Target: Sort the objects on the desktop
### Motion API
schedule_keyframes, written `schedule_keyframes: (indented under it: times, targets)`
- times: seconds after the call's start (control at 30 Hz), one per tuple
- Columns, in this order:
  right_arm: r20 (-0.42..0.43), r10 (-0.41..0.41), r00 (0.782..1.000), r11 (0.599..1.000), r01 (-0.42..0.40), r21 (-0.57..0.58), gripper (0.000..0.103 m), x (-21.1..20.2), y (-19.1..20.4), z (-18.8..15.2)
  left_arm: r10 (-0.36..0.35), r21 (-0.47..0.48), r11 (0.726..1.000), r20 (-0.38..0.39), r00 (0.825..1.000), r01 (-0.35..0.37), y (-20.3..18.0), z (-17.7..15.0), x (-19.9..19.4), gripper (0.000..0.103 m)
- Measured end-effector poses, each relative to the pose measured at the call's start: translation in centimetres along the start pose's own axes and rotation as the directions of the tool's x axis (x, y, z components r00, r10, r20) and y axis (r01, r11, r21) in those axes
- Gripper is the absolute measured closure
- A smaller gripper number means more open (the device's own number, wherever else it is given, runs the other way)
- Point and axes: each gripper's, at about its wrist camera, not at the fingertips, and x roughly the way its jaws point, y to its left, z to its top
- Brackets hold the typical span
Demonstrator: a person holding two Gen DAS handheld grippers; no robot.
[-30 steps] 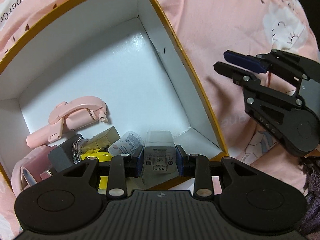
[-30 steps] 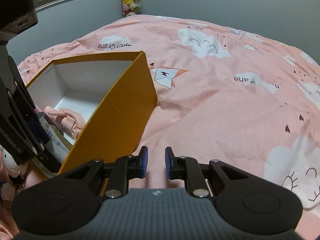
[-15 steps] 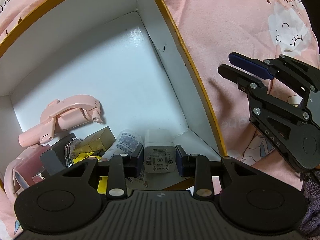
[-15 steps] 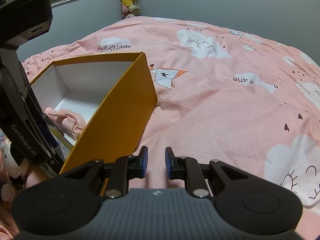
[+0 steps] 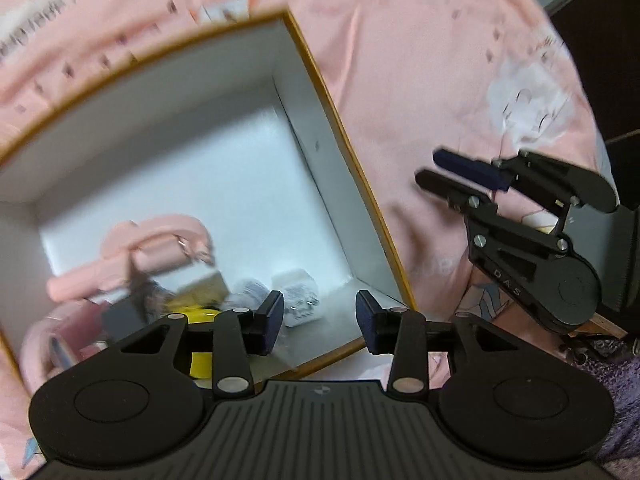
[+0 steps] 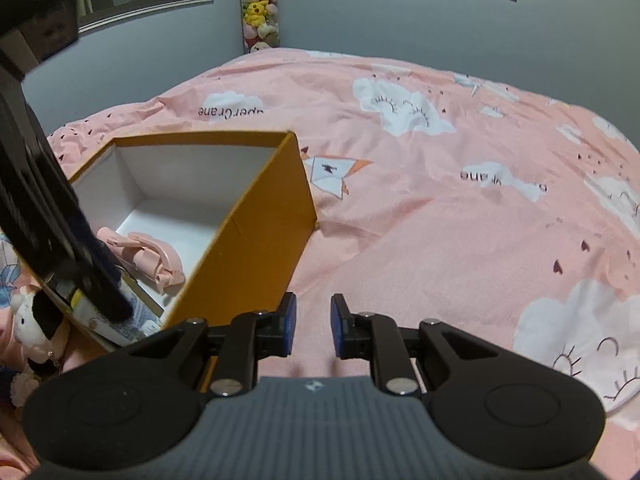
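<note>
An orange box point(image 5: 362, 184) with a white inside stands on the pink bedspread. In its near corner lie a white charger point(image 5: 298, 298), a pink folding thing point(image 5: 156, 248), a yellow item point(image 5: 200, 316) and a small printed tube point(image 5: 248, 292). My left gripper point(image 5: 320, 320) points down over that corner, its jaws opening, with no pad touching the charger below. The right gripper point(image 6: 311, 326) hovers over the bedspread beside the box's orange wall point(image 6: 256, 240), a narrow gap between its pads and nothing in it. It also shows in the left wrist view as the right gripper point(image 5: 440, 172).
The pink bedspread point(image 6: 440, 220) with cloud prints spreads to the right and far side. A small plush toy point(image 6: 36, 320) lies by the box's near left corner. Grey walls, a window and hanging plush toys point(image 6: 260, 8) are at the back.
The left gripper's jaws spread off the white charger and the gripper rose; the charger now lies in the box. The right gripper has stayed put.
</note>
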Motion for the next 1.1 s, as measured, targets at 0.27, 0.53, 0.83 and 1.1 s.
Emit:
schedule_keyframes:
  times: [0.27, 0.53, 0.83, 1.1]
  targets:
    - [0.067, 0.029, 0.997, 0.998, -0.025, -0.060, 0.084, -3.3, 3.4, 1.4, 0.077, -0.034, 0.997, 0.256, 0.964, -0.071, 3.1, -4.5, -6.8, 0.057]
    - [-0.001, 0.143, 0.990, 0.956, -0.138, -0.258, 0.084, -2.9, 9.2, 5.2, 0.210, -0.139, 0.976, 0.356, 0.911, -0.170, 8.3, -9.3, -9.8, 0.057]
    - [-0.206, 0.207, 0.956, 0.813, -0.286, -0.508, 0.085, 3.5, 15.6, 8.6, 0.221, -0.196, 0.968, 0.354, 0.909, -0.159, 13.4, -12.1, -8.8, 0.057]
    - [-0.422, 0.165, 0.892, 0.437, -0.450, -0.779, 0.085, 9.6, 20.6, 8.5, 0.200, -0.221, 0.967, 0.346, 0.916, -0.128, 16.2, -13.8, -8.4, 0.057]
